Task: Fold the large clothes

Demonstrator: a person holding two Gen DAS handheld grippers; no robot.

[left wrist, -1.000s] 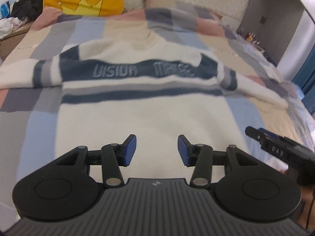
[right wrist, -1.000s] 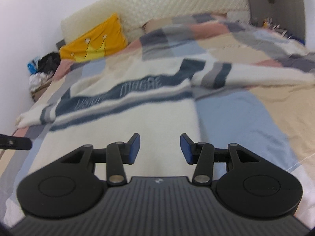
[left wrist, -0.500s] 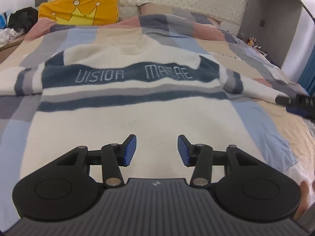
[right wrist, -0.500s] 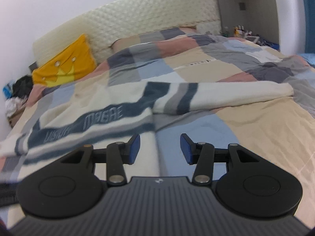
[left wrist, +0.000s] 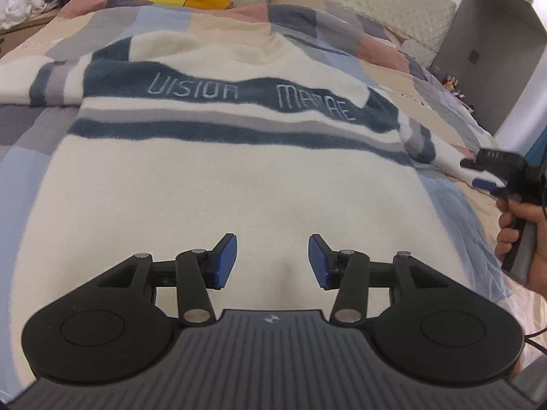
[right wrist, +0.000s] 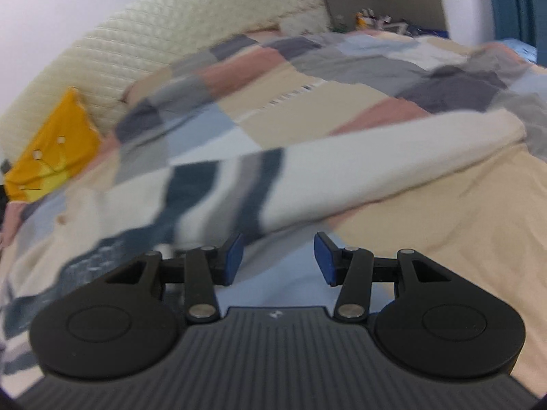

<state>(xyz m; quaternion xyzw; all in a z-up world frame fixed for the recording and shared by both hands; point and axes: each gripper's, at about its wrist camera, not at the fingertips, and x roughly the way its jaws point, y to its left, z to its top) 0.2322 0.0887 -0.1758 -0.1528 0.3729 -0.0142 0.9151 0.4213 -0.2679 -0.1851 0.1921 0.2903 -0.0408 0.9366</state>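
A patchwork quilt (left wrist: 393, 65) is covered by the cream striped sweater (left wrist: 222, 188), spread flat. The left gripper (left wrist: 272, 260) is held released above its hem; the right gripper (right wrist: 278, 259), also released, is seen near the sleeve (right wrist: 359, 167).

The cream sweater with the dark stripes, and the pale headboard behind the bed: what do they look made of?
The sweater looks like a thick, fuzzy knit or fleece with a matte finish: its stripe edges blur softly and the surface looks napped. Wool or synthetic, I cannot tell. The headboard looks like padded upholstery, cream and quilted in a small diamond pattern; whether fabric or faux leather is unclear.
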